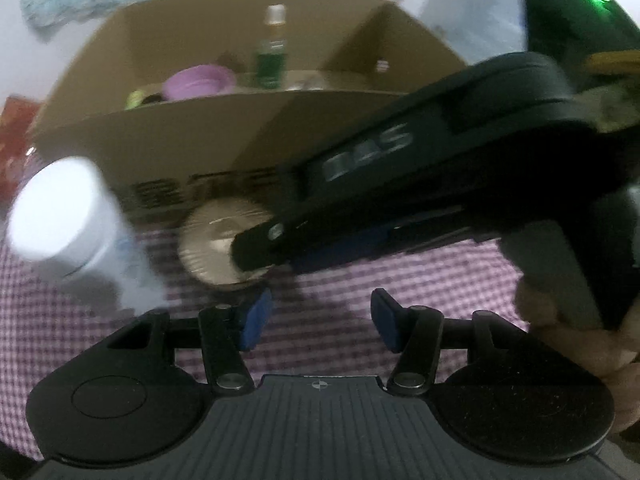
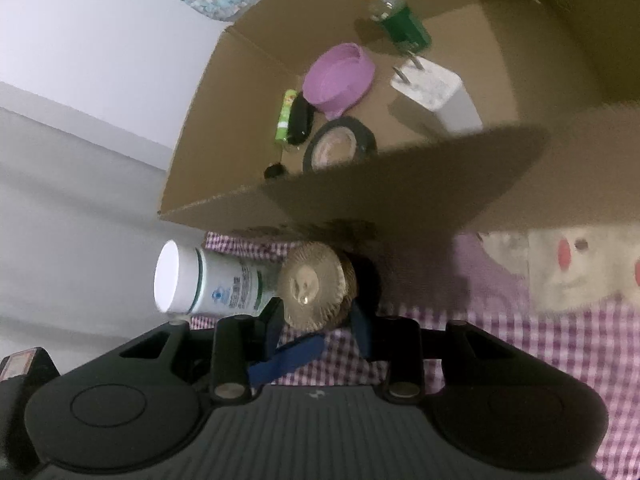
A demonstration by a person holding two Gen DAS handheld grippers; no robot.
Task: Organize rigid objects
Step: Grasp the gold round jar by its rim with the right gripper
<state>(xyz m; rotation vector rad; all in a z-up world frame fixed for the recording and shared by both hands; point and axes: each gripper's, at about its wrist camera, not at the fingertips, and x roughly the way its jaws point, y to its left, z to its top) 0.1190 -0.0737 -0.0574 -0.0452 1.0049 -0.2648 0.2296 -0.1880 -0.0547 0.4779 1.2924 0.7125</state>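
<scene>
the right tool (image 2: 316, 322) has its two blue fingers (image 2: 362, 330) on both sides of a round golden ribbed object (image 2: 314, 284), maybe a jar or a lid, and they press on it. this object is on the checked purple cloth (image 2: 500, 344), just in front of the near wall of the cardboard box (image 2: 400, 196). beside it, on its left in the right wrist view, is a white bottle (image 2: 208, 284) with a white cap and green print; it leans in this view and touches the golden object or is very close to it.

the left tool (image 1: 318, 324) is low over the same cloth, and its blue fingers (image 1: 256, 322) are apart with nothing between them. in the left wrist view the body of the right tool crosses from the right side and its tip reaches the golden object; this picture is blurred.

inside the box are several things: a purple bowl (image 2: 338, 76), a dropper bottle (image 2: 390, 10) with green label and white top, a white charger plug (image 2: 432, 94), a roll of black tape (image 2: 340, 144), a small green tube (image 2: 285, 116), and a black oval thing (image 2: 300, 118) beside the tube. they all lie on the floor of the box, near its left and middle part.

to the right on the cloth there is a cream picture with a face (image 2: 576, 268).
</scene>
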